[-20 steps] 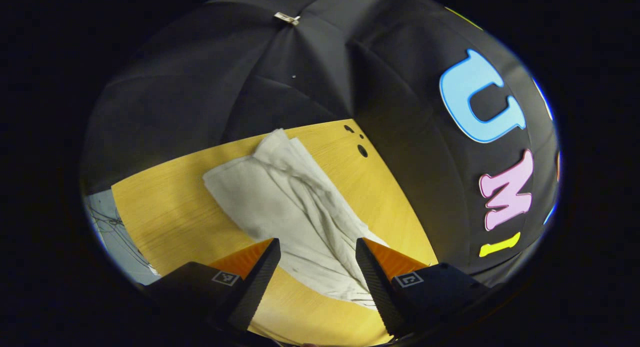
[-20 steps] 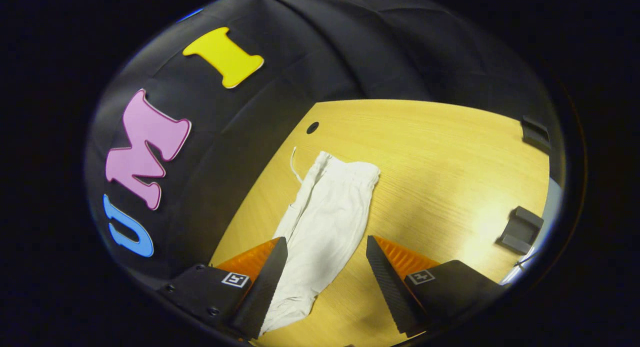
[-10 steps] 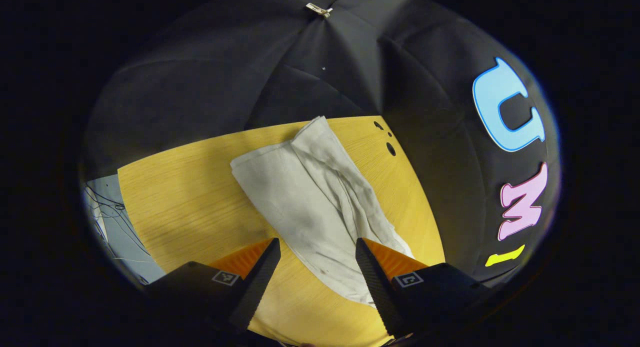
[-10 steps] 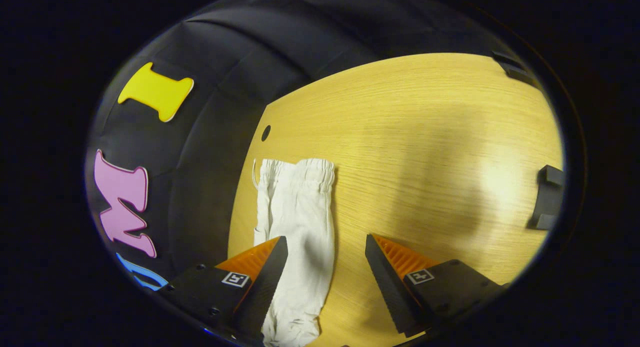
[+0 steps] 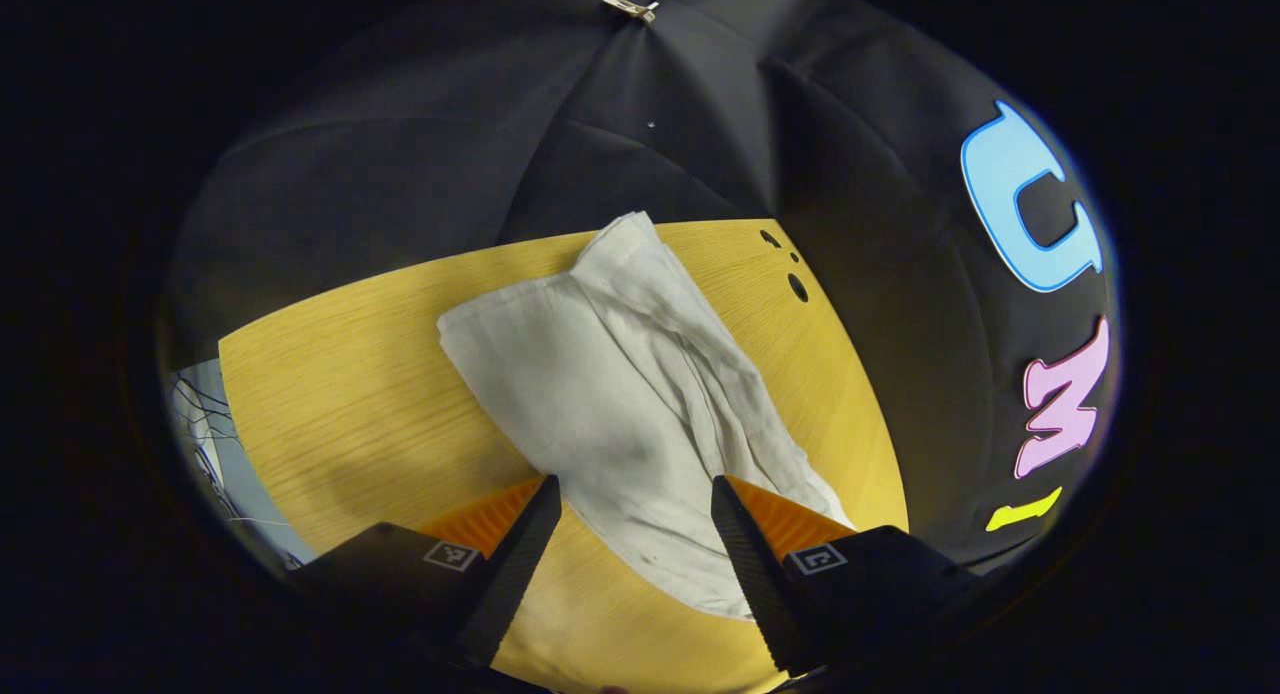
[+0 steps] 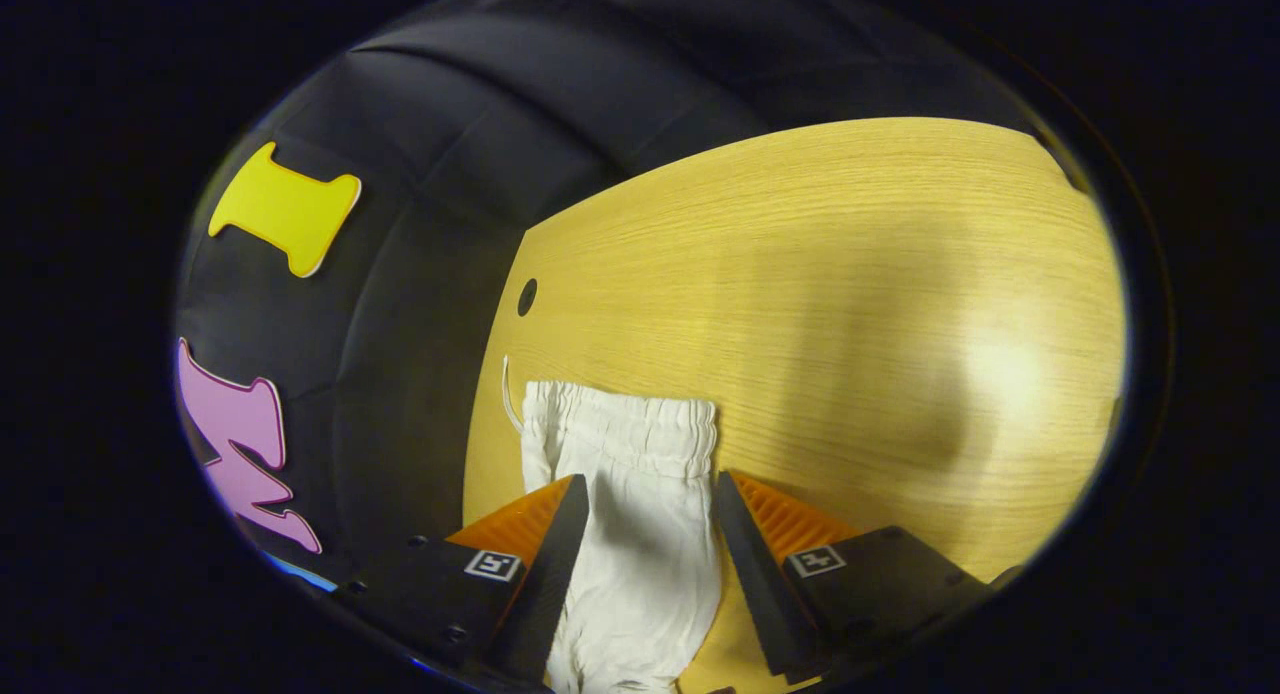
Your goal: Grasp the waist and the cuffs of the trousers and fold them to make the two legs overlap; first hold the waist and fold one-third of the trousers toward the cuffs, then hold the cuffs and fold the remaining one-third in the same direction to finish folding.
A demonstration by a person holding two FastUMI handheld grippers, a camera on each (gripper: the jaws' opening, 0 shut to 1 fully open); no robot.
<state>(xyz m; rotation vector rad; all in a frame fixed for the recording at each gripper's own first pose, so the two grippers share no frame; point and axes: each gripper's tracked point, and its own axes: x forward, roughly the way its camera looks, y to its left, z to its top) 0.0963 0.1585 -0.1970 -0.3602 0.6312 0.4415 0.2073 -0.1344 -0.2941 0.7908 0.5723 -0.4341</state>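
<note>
The right claw (image 6: 640,559) now sits closer over the elastic waist of the white cloth trousers (image 6: 635,474), toward 12 o'clock, its gap narrower.

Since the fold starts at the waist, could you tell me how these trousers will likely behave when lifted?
The trousers look thin and creased, so probably floppy and light, sagging from any pinch. The gathered waistband seems thicker, likely a firmer hold. On the smooth wooden table they may slide.

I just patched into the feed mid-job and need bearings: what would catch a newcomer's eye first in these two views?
The white trousers lie lengthwise on the yellow wooden table, bright against the booth's black wall. In the right gripper view the gathered waistband sits just ahead of the open right gripper. In the left gripper view the open left gripper hovers over the trousers' near end.
</note>
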